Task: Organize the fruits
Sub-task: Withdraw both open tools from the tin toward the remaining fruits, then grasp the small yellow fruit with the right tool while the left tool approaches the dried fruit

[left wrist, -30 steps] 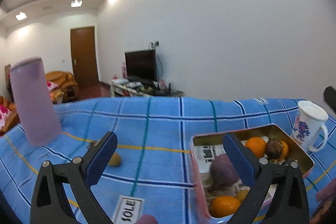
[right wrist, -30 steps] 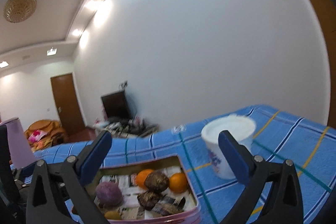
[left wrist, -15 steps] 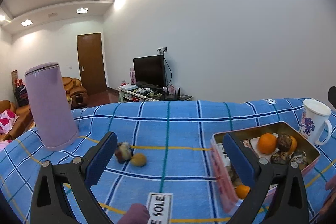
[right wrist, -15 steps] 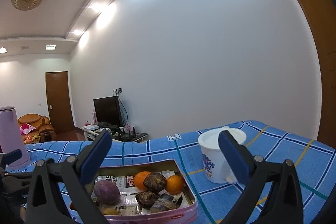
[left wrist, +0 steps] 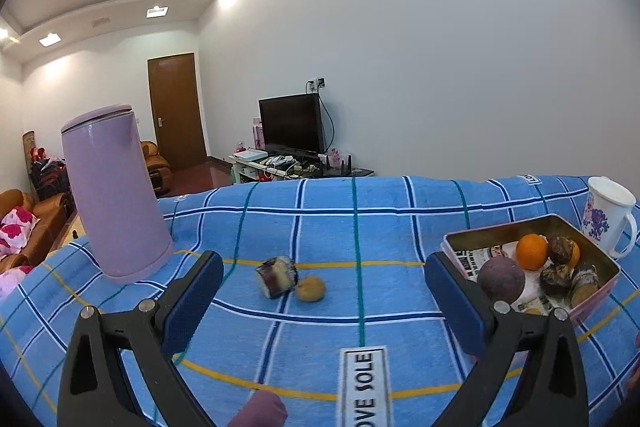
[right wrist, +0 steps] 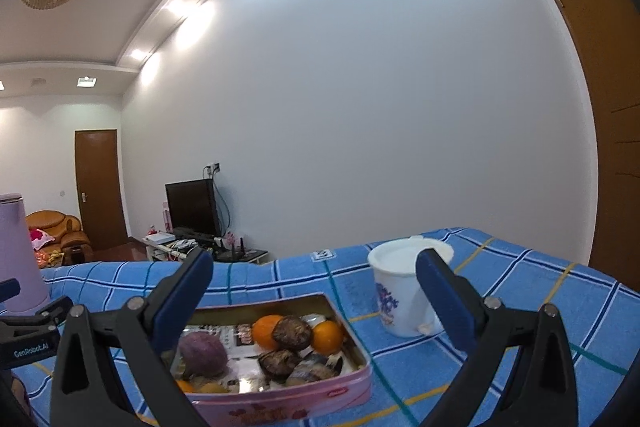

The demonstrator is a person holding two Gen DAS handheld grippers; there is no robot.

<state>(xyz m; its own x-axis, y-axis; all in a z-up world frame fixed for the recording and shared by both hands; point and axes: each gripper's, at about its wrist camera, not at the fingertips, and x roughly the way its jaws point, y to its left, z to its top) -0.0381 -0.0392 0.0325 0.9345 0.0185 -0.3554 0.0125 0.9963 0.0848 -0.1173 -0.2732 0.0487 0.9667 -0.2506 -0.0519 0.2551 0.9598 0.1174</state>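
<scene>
- Step in hand, as judged: the left tool [left wrist: 324,301], jaws wide and empty, faces two loose pieces on the blue checked worktop [left wrist: 360,211], a cut dark fruit [left wrist: 276,275] touching a small yellow fruit [left wrist: 309,288], both just ahead between its jaws
- Next move calls for lowering and closing on one piece
- The right tool [right wrist: 314,295], likewise wide and empty, hovers over the pink tin [right wrist: 280,401] holding oranges [right wrist: 327,336], a purple fruit [right wrist: 202,353] and dark fruits
- White mug [right wrist: 400,293]: contents hidden

Home living rm. TV [left wrist: 291,125] on low stand far back, sofa [left wrist: 24,223] far left w/ cushions. Wood door [left wrist: 176,109] beside.
</scene>
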